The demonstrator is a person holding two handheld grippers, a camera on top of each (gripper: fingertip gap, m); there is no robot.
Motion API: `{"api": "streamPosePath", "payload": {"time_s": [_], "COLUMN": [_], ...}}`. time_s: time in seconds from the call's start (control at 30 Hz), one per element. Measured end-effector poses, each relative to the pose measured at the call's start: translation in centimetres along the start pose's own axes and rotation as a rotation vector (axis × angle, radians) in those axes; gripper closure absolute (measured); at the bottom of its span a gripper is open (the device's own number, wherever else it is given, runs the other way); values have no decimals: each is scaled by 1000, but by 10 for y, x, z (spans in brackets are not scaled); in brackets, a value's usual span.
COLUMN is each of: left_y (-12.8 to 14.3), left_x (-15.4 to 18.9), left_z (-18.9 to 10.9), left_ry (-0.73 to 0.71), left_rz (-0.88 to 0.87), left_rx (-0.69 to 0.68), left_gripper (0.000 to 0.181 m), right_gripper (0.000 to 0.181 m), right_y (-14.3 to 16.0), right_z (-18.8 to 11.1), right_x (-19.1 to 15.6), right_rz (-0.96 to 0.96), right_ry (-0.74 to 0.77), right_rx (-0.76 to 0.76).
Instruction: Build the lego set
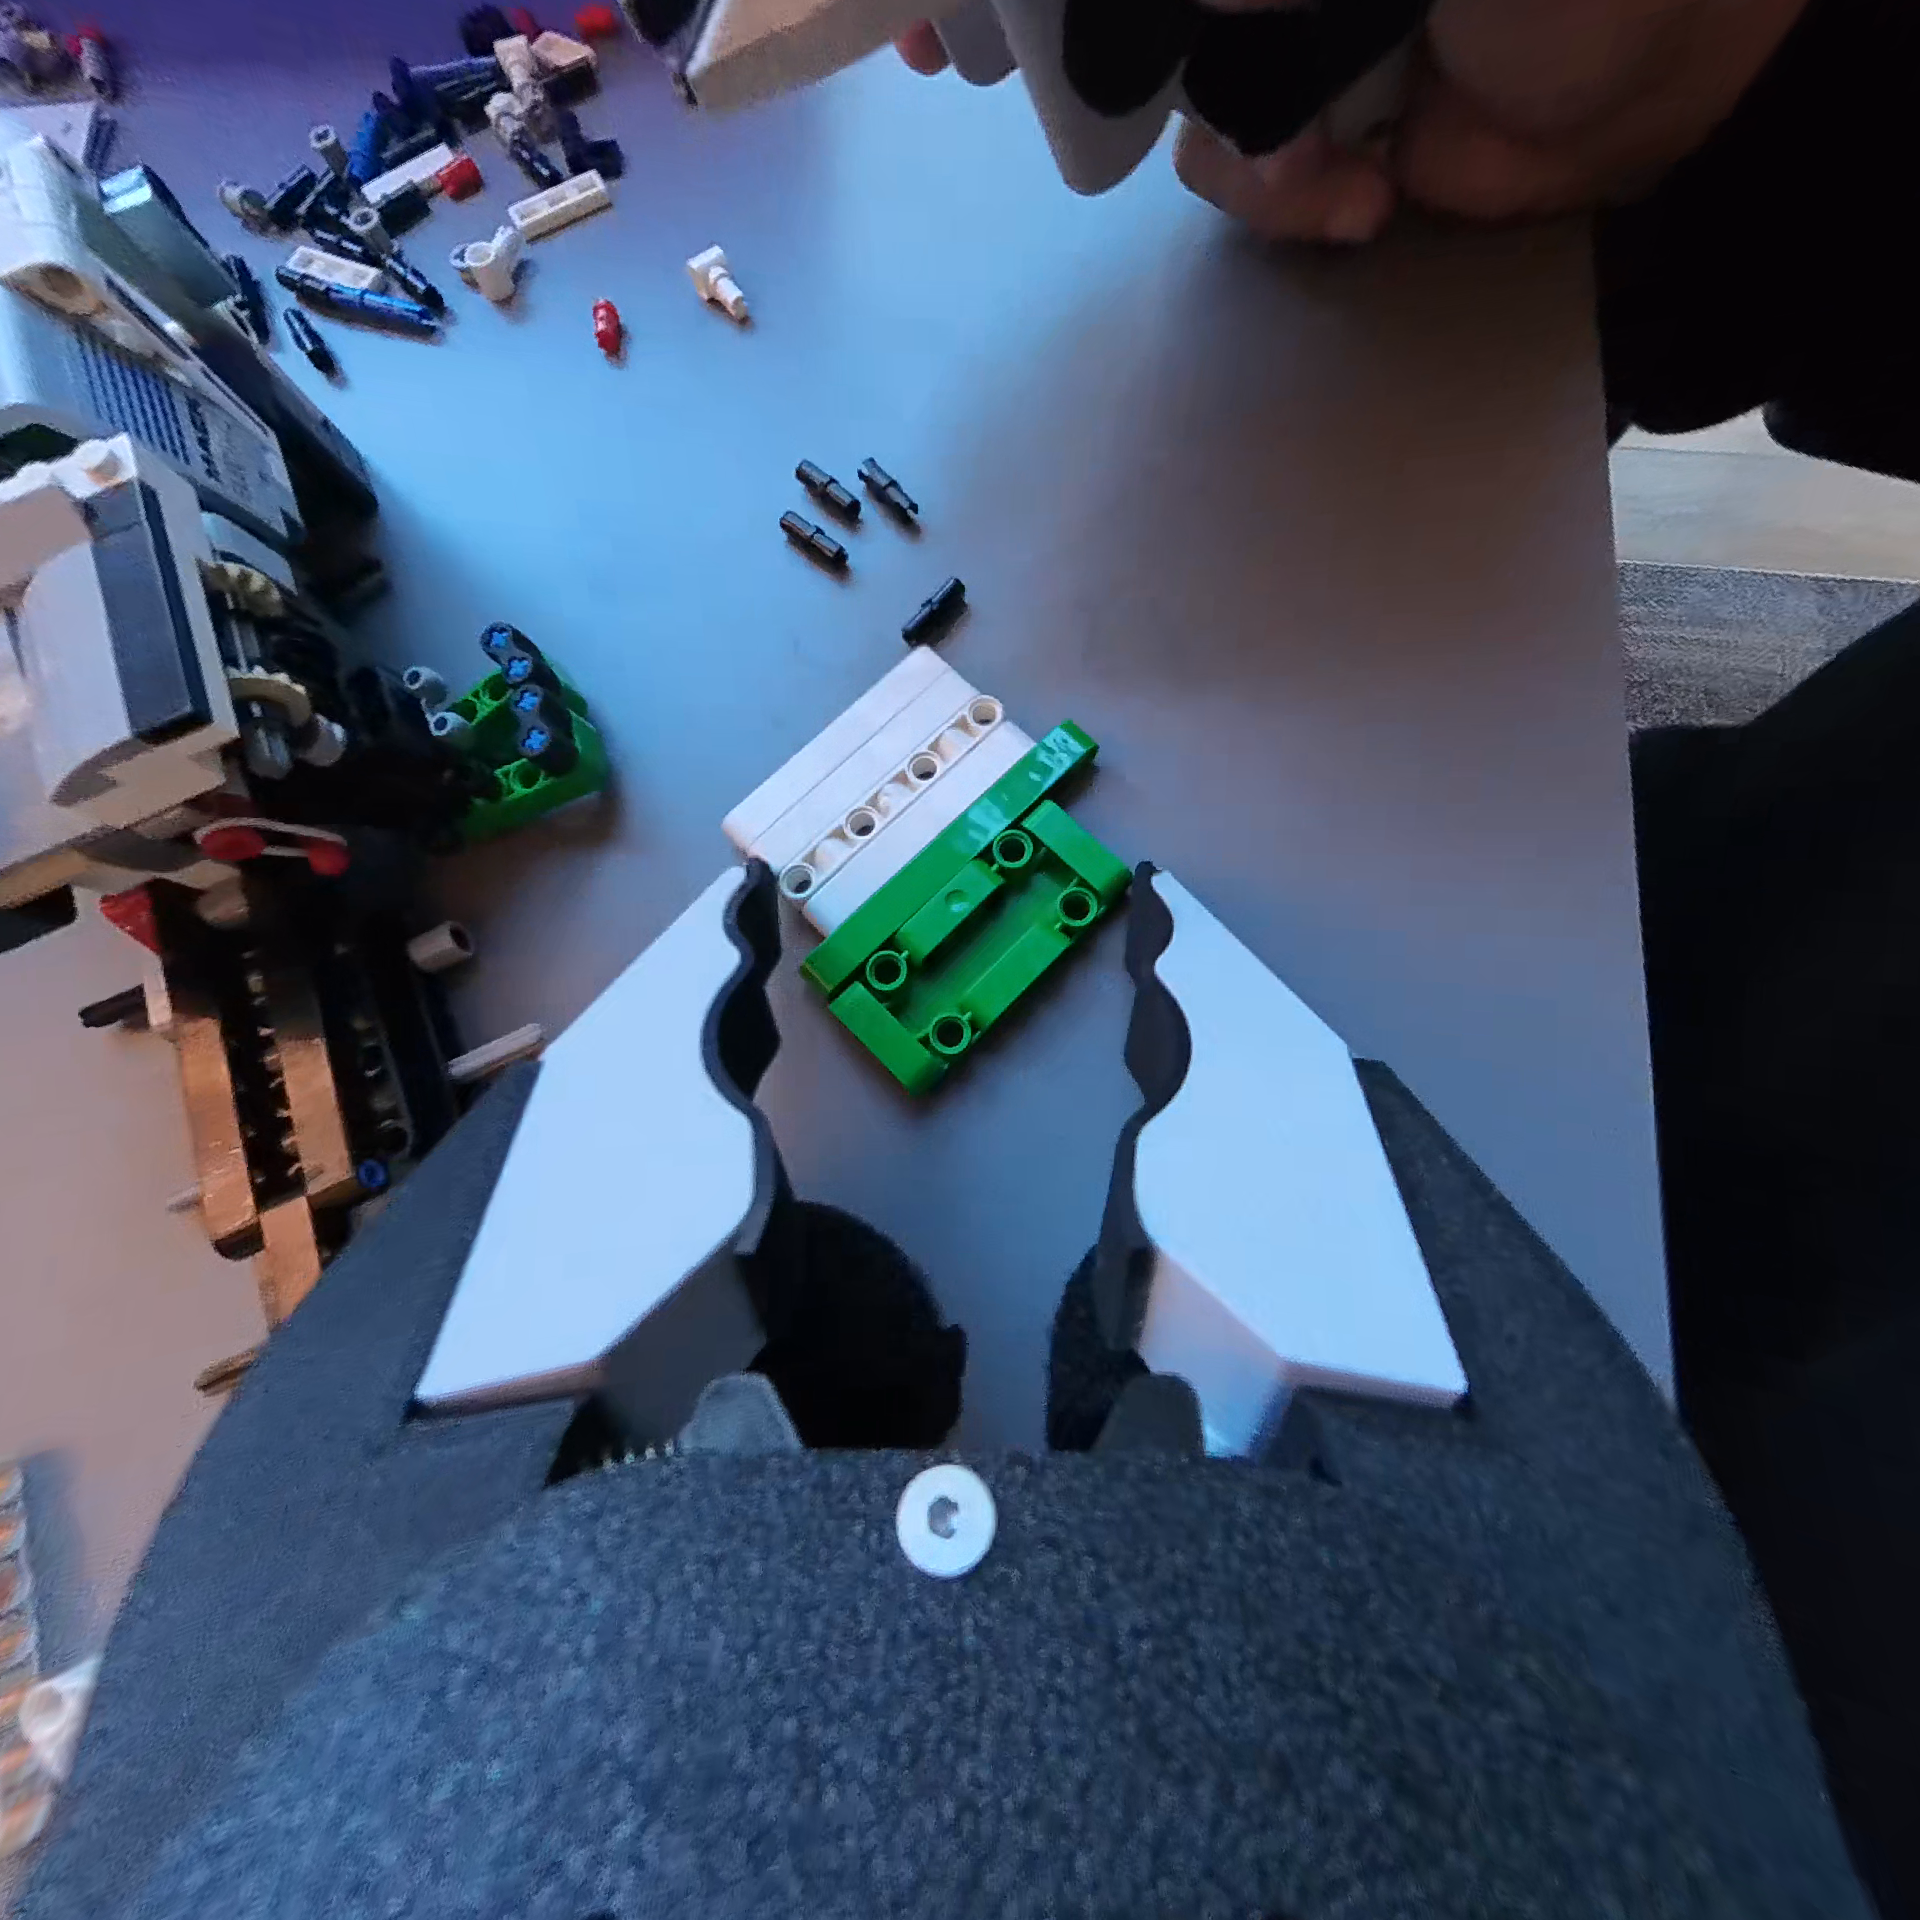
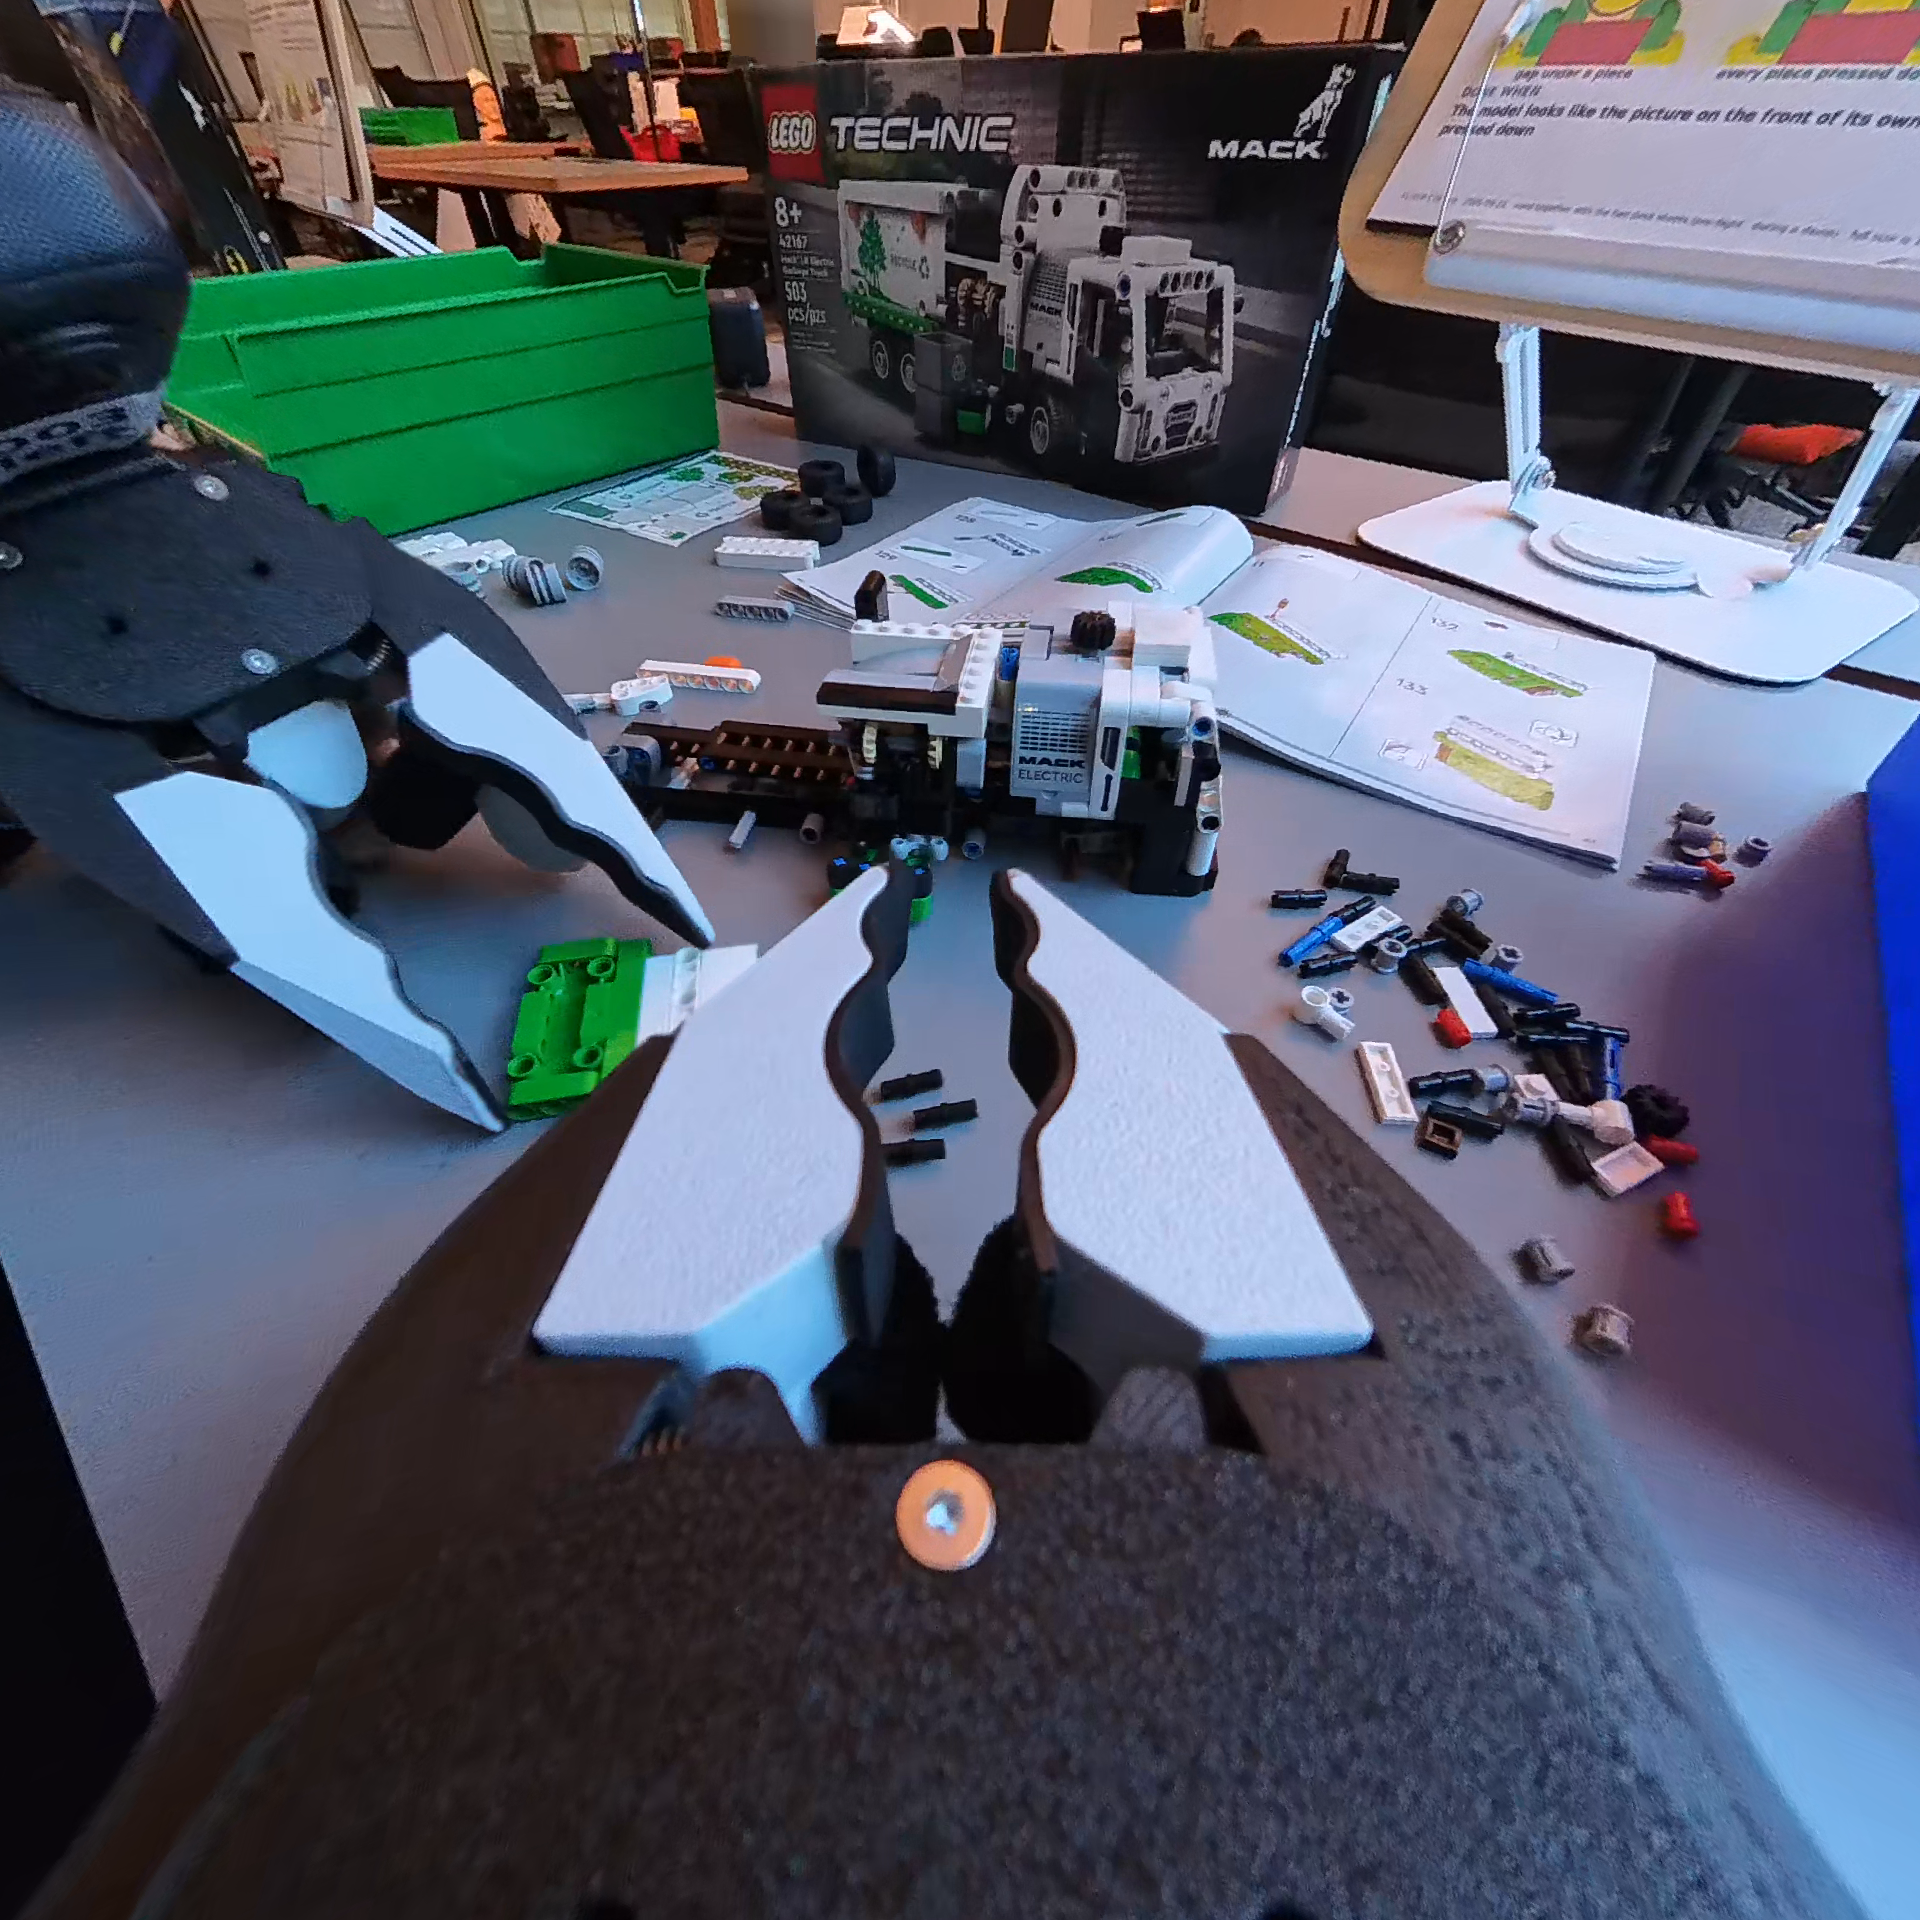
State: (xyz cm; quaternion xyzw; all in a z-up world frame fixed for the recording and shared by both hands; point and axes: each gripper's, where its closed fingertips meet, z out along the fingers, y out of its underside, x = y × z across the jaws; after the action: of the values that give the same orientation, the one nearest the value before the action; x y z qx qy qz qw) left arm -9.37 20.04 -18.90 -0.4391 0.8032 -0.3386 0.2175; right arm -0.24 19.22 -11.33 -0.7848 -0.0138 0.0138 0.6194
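A flat green-and-white panel assembly lies on the grey table. My left gripper is open and empty, with one fingertip at each side of the panel's near end. In the right wrist view the left gripper straddles the same panel. My right gripper is narrowly open and empty, held above three black pins. The pins also show in the left wrist view. The partly built white truck stands just beyond the right fingertips.
A pile of loose small parts lies at the right. The open instruction booklet, set box, green bin, tyres and a white page stand sit behind. A small green sub-assembly lies beside the truck.
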Motion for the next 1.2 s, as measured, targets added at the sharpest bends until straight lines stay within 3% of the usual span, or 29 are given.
{"api": "streamPosePath", "payload": {"time_s": [0.2, 0.33, 0.43, 0.63, 0.73, 0.83, 0.93, 1.07, 1.2], "left_y": [-6, -23, -43, -69, -79, -85, -83, -86, -90], "left_x": [7, 5, 4, 16, 29, 34, 23, -5, -14], "left_z": [-1, -16, -34, -65, -76, -80, -79, -89, -82], "left_ry": [-55, -131, -182, -257, -300, -330, -352, -424, -197], "left_rz": [-25, -29, 20, 215, 356, 400, 324, 61, -368], "left_rx": [34, 143, 247, 355, 357, 366, 376, 524, 666], "left_gripper": [116, 117, 117, 117, 117, 117, 123, 124, 126], "right_gripper": [166, 162, 145, 127, 136, 173, 174, 174, 174], "right_y": [4, 16, 26, -12, -34, -44, -43, -49, -58], "right_z": [-4, -11, -8, -9, -17, -18, -11, -6, -7], "right_x": [-8, -25, -48, -84, -109, -112, -104, -78, -77], "right_rz": [16, 213, 417, 743, 857, 841, 847, 977, 1002], "right_ry": [-23, -119, -276, -626, -841, -856, -791, -693, -692], "right_rx": [-19, -85, -176, -34, 10, 77, 114, 240, 346]}}
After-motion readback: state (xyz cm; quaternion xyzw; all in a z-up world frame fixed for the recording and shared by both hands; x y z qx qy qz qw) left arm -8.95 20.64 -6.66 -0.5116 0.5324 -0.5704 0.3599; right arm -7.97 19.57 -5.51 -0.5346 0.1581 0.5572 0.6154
